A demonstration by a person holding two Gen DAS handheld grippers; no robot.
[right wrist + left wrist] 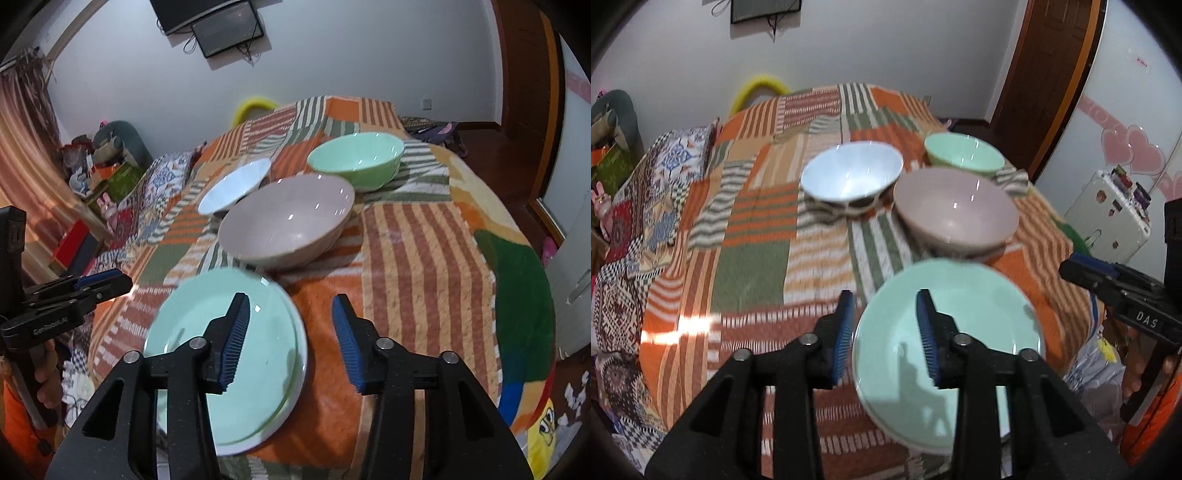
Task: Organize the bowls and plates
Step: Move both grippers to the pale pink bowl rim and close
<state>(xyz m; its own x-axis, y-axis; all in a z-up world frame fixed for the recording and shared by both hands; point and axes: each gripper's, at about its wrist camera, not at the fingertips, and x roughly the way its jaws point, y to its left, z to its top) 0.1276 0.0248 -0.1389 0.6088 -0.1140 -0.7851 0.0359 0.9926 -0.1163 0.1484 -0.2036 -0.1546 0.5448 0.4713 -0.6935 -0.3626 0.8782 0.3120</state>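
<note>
A bed under a striped patchwork quilt point(753, 229) carries everything. Largest of the dishes is the pinkish-grey bowl point(286, 221) in the middle, with a green bowl point(356, 160) beyond it to the right and a white bowl point(234, 186) to the left, which sits tilted on the soft quilt. Nearest the person lies a stack of mint-green plates point(258, 321); at least two rims show, the top plate slightly offset from the one below. The left claw point(886, 338) hangs released over the stack's left rim, one finger above the plate and one off it, gripping nothing. The right claw point(290, 343) is likewise spread wide and empty, straddling the stack's right rim. The likely risks come from the yielding quilt: pressing on a rim could tip or slide the stack toward the bed's near edge, and a pinch on the smooth glaze could slip or take only the top plate.
</note>
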